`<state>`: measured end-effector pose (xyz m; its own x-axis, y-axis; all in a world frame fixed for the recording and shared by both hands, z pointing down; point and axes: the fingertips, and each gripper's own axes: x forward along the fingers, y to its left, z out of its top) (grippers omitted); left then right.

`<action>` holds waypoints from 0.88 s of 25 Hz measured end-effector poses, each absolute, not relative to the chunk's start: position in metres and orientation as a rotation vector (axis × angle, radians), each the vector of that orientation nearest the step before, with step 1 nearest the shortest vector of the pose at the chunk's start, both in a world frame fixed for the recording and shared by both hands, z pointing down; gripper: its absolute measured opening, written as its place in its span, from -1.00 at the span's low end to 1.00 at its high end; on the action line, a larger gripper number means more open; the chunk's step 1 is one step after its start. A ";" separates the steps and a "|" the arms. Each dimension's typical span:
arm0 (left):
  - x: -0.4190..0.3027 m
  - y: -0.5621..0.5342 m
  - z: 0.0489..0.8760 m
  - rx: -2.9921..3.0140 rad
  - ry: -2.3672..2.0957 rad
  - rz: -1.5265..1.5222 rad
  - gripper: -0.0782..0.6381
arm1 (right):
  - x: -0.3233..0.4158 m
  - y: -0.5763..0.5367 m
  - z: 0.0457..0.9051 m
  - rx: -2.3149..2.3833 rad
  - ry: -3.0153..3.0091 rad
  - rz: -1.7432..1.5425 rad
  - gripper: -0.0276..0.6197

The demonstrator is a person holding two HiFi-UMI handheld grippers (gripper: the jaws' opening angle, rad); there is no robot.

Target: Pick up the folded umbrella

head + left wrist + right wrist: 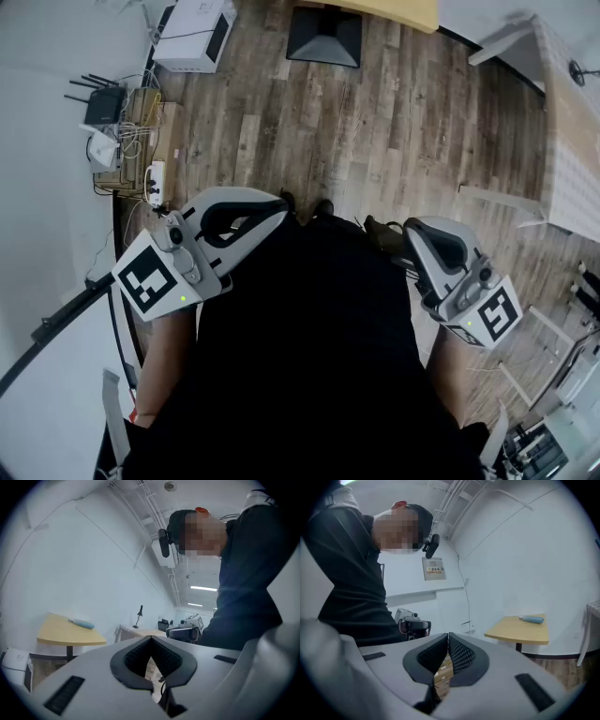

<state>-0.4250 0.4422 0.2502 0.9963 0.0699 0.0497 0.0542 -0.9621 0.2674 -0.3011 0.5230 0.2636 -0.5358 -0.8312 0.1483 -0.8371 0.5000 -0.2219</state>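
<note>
Task not yet begun: the left gripper [151, 640] and right gripper [448, 636] are held close to the person's body, each with jaws pressed together on nothing. The folded umbrella [532, 618], apparently the blue item, lies near an edge of the yellow table [520, 633], well apart from both.

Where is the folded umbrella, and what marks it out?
Find the yellow table standing by the white wall. The folded umbrella lies flat on its top. It is a short, light-blue bundle, and the only thing seen on that table.
</note>
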 end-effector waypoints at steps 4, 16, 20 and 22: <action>-0.420 0.450 0.255 2.815 0.100 0.009 -0.75 | -0.295 0.527 0.268 1.519 -2.694 0.416 -0.86; -0.336 0.490 0.266 2.905 0.070 0.122 -0.75 | -0.240 0.561 0.273 1.672 -2.633 0.321 -0.85; -0.325 0.507 0.270 2.928 0.105 0.162 -0.75 | -0.242 0.567 0.282 1.649 -2.636 0.360 -0.85; -0.324 0.511 0.272 2.939 0.107 0.192 -0.75 | -0.245 0.566 0.284 1.626 -2.644 0.388 -0.85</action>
